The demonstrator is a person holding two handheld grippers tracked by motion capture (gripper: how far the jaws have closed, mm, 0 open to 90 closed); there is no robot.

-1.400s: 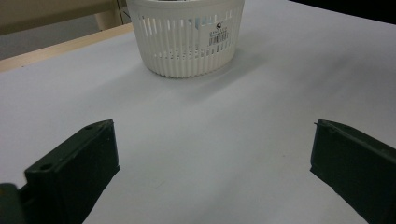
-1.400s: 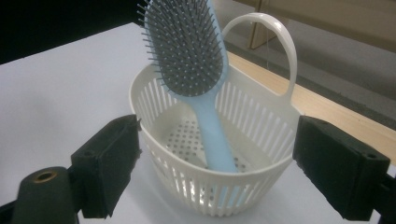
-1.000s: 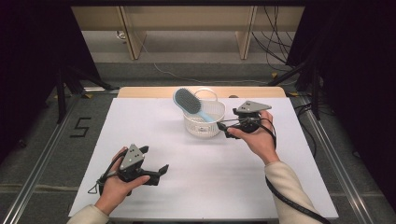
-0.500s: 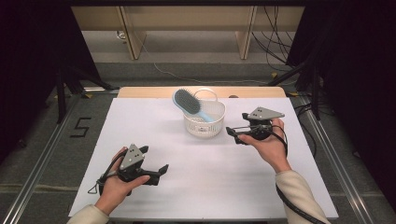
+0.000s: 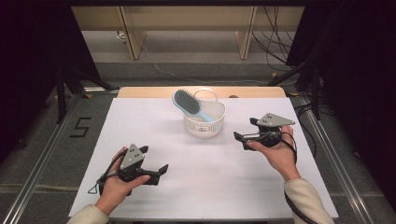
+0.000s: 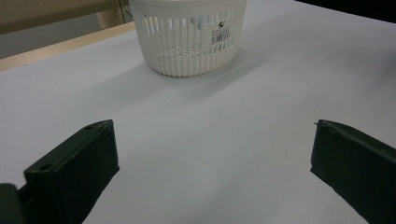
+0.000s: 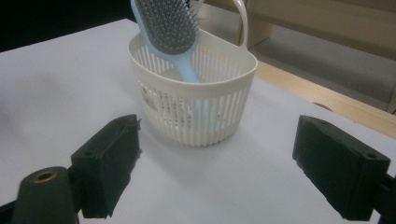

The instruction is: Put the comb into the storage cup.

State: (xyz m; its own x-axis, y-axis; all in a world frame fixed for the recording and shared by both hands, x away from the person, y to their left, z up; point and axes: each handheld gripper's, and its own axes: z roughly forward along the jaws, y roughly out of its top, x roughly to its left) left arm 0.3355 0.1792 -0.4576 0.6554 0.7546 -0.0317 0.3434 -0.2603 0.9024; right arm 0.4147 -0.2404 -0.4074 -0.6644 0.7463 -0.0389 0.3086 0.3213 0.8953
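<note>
A white slatted basket (image 5: 204,124) stands on the white table toward the back centre. A light blue hairbrush (image 5: 187,103) leans in it, bristle head up and out over the rim to the left. The basket (image 7: 196,93) and hairbrush (image 7: 169,23) sit just beyond my right gripper's open jaws. My right gripper (image 5: 239,138) is held open to the right of the basket, apart from it, nothing between its fingers. My left gripper (image 5: 161,169) rests open near the front left, pointing at the basket (image 6: 187,35).
The white sheet (image 5: 140,130) covers the table, with a wooden strip (image 5: 149,92) along its far edge. Cables (image 5: 275,51) and stand legs lie on the floor behind and to the right. A "5" mark (image 5: 80,127) is on the floor at left.
My right gripper has drawn back from the basket toward the right and nearer the person. The hairbrush stays in the basket. The left gripper has not moved.
</note>
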